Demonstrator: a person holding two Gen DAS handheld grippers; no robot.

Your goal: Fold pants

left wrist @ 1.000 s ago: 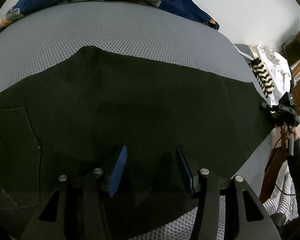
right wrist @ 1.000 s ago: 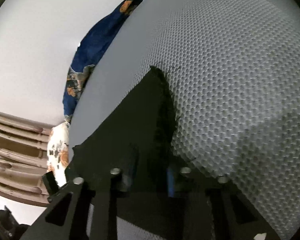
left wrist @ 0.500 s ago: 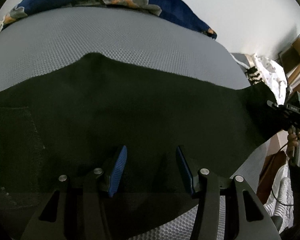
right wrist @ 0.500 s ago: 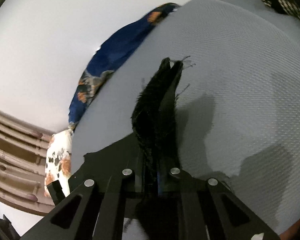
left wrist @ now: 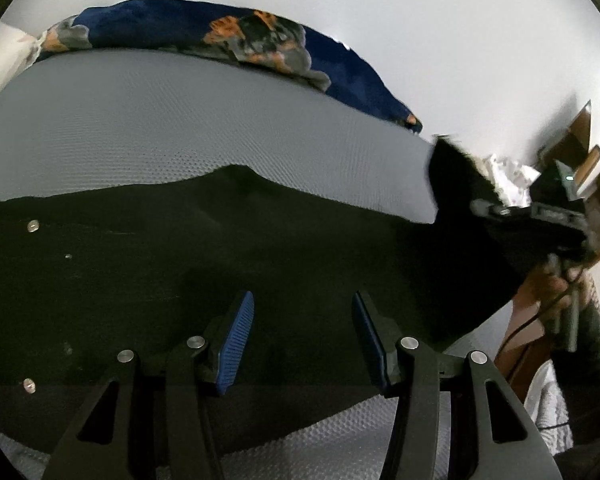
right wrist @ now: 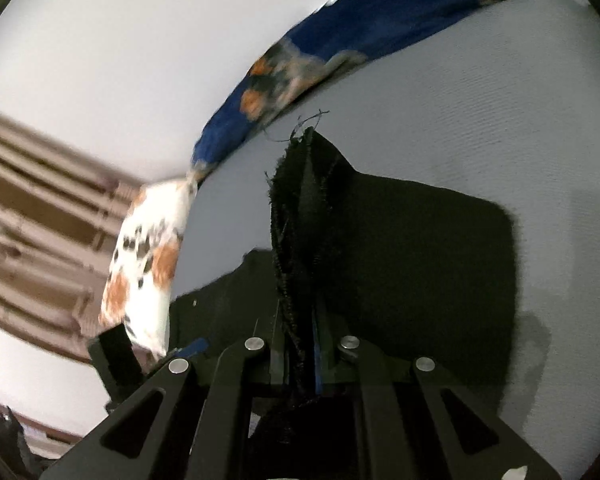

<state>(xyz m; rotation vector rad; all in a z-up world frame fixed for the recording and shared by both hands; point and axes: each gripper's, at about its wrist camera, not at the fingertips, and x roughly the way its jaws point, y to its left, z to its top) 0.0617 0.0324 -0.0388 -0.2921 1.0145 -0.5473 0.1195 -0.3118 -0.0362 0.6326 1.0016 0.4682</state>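
Step in hand, as I read it: the lengthwise fold, leg end being carried over toward the waist. Right gripper (right wrist: 300, 364) is nearest in its own view, jaws clenched on the frayed hem of the black pants (right wrist: 400, 264); the hem sticks up past the fingertips toward 12 o'clock with loose threads, lifted clear of the bed. Rest of that leg sags down to the grey mattress (right wrist: 500, 100) at 3 o'clock. Left gripper (left wrist: 302, 340) hovers over the middle of the pants (left wrist: 180, 280), jaws released and standing apart with nothing between the blue pads (left wrist: 236, 340); cannot tell whether the fingertips touch the cloth. From the left view the pants lie flat across the mattress (left wrist: 160, 120) from 9 to 3 o'clock, metal rivets at 9 o'clock marking the waist end, and the right gripper (left wrist: 484, 210) is at 3 o'clock with the lifted hem and the person's hand (left wrist: 556, 280) behind it. Next move, my guess: bring the hem over to the waist end, lay it edge on edge, left jaws pinning or smoothing the fold line. Risk: thin frayed hem may slip. Farther off: blue patterned blanket (left wrist: 260, 36) along the far bed edge at 12 o'clock, white spotted pillow (right wrist: 148, 256) at 9 o'clock in the right view, slatted wooden headboard (right wrist: 32, 208) beyond it, white wall (left wrist: 420, 20) behind. Nothing lies on the fold path.
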